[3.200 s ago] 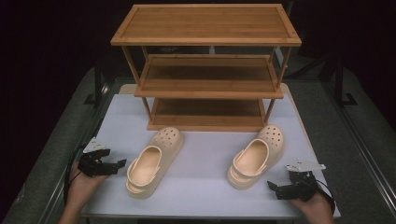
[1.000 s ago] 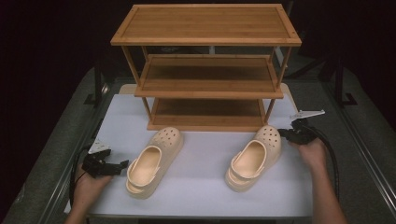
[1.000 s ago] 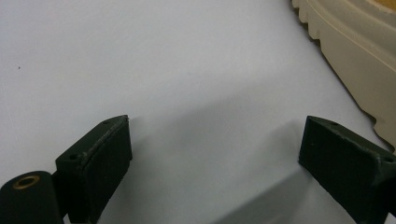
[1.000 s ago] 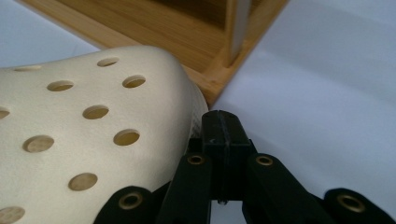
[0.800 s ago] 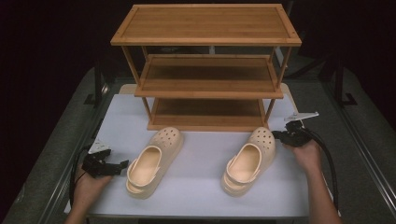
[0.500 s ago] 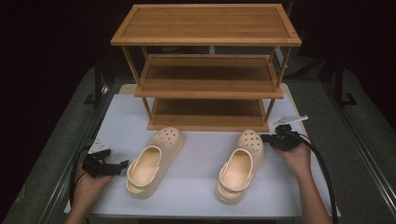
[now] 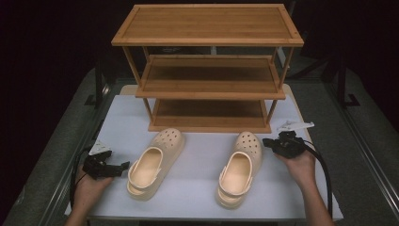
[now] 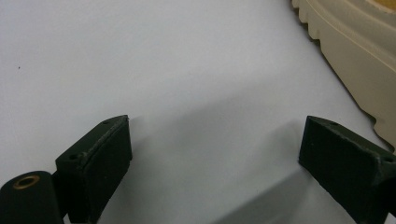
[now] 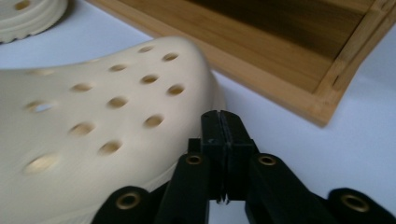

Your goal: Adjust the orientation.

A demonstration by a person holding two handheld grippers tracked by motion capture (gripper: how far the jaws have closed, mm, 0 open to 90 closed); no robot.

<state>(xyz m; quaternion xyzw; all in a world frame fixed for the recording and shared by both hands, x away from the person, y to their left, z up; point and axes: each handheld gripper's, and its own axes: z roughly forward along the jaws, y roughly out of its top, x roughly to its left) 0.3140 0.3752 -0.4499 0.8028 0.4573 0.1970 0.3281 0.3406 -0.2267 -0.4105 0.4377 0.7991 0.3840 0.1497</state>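
Currently the right hand-held gripper (image 7: 268, 142) is sitting with jaws pressed together, empty, tips touching the toe of the right clog (image 7: 239, 168) on the white surface (image 7: 197, 181). Left hand-held gripper (image 7: 123, 165) is resting spread wide beside the left clog (image 7: 155, 161). Both clogs are lying before the wooden rack (image 7: 209, 70). No readable markings.

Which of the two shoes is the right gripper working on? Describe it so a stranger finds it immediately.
Start at the wooden shelf rack on the white table. Two cream clogs lie in front of it. It is the right clog, its toe beside the closed right gripper, and it lies straighter than the left clog.
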